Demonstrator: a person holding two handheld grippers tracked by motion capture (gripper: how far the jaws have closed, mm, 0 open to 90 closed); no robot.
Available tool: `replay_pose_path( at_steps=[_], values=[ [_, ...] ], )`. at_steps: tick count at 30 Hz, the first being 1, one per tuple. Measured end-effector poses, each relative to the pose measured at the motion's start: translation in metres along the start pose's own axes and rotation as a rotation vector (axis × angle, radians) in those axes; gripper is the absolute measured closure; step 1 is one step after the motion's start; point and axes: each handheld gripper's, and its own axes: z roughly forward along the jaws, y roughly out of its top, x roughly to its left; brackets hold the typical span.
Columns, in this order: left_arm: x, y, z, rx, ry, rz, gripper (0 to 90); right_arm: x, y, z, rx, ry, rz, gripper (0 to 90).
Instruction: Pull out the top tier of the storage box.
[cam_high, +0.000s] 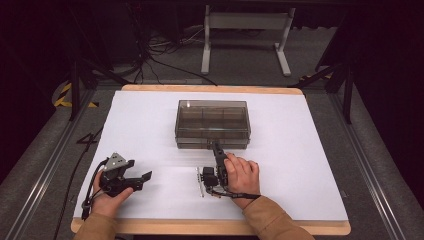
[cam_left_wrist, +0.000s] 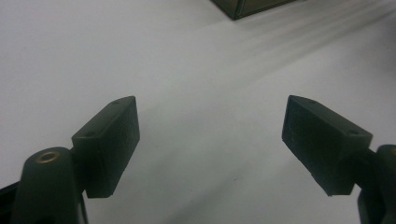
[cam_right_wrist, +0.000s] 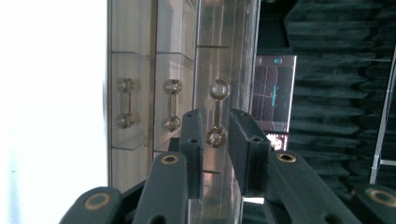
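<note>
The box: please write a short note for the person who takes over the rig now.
Right gripper: turned on its side at the front of the box, jaws narrow around its top handle; whether they press cannot be told.
Left gripper: open, holding nothing, low over the table at near left.
Done: right gripper brought to the handle.
Left: the box is shut; grip and open it.

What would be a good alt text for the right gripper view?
The right gripper is turned sideways at the front of a clear plastic drawer box, its two black fingers on either side of a small clear handle, not visibly pressing it.
</note>
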Motion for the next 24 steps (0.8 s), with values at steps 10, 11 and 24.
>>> replay_pose_path(
  at_steps=[10,11,24],
  values=[
    [0.000,0.000,0.000,0.003,0.000,0.004,19.9,0.001,-0.011,-0.012,-0.088,-0.023,0.022,67.2],
    [0.000,0.000,0.000,0.003,-0.001,0.003,19.9,0.000,-0.013,-0.015,-0.111,-0.027,0.029,65.9],
    [-0.001,0.000,0.001,0.003,0.004,0.008,19.8,-0.001,-0.032,-0.034,-0.186,-0.006,0.074,63.3]
  ],
)
